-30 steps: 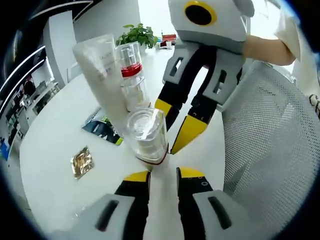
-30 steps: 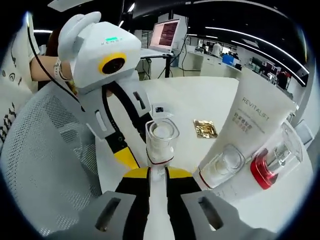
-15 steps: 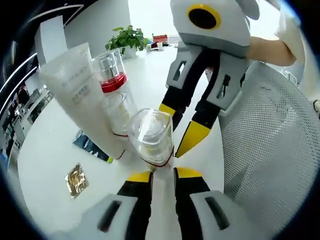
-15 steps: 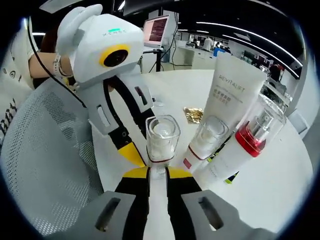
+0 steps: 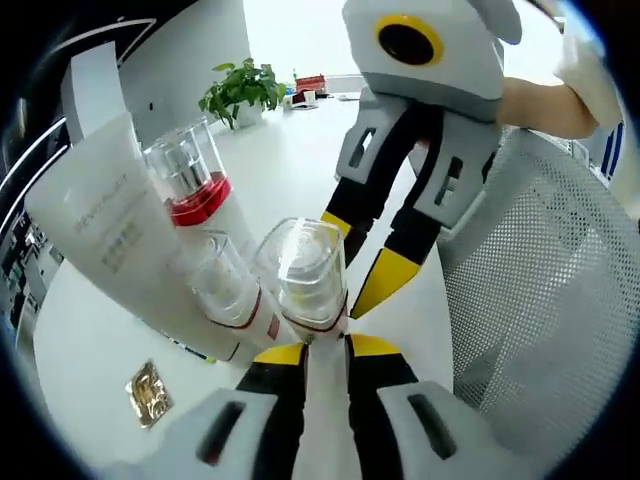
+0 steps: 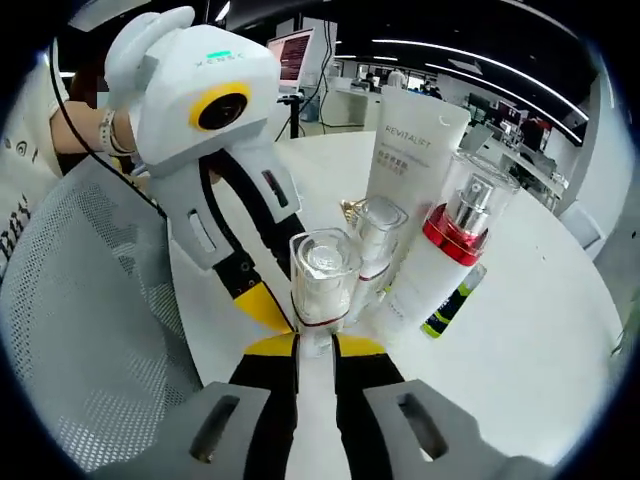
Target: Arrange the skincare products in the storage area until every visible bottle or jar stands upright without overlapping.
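Both hand-held grippers meet at one clear bottle (image 6: 322, 278).
Right hand-held gripper (image 6: 316, 348) clamps its base; left hand-held gripper (image 5: 322, 354) grips it too, from 10 o'clock.

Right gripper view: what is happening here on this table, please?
A person works with two hand-held grippers on a white table. The right gripper has its jaws closed on the base of a small clear-capped bottle. The left gripper meets the same bottle from the opposite side; whether it pinches it is unclear. Just behind stand a second clear-capped bottle, a red-collared pump bottle and a white Revitalift tube, close together.
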### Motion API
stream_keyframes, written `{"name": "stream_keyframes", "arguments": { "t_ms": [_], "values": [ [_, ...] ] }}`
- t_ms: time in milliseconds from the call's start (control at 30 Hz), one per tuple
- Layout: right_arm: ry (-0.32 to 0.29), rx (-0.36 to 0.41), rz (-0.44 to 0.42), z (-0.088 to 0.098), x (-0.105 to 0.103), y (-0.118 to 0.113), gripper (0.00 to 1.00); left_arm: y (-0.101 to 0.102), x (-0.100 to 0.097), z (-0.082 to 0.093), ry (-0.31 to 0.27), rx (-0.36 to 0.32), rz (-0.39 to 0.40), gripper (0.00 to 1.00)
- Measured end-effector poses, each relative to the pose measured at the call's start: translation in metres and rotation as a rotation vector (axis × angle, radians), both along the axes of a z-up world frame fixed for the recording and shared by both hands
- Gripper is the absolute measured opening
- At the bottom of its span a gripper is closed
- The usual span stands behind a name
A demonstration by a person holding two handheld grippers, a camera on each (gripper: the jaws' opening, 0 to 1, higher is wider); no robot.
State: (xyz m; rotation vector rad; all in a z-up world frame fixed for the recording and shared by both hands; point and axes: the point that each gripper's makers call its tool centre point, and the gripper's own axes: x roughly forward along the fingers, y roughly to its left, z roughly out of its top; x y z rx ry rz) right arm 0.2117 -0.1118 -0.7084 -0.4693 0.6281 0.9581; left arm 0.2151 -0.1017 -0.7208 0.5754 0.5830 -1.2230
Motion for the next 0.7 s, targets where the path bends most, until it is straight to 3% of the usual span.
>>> {"name": "stream_keyframes", "arguments": {
  "t_ms": [700],
  "values": [
    [-0.01,-0.011,-0.058,-0.004,0.011,-0.015,0.13,-0.014,0.005,-0.002,0.007,0.0,0.026,0.04]
  ]
}}
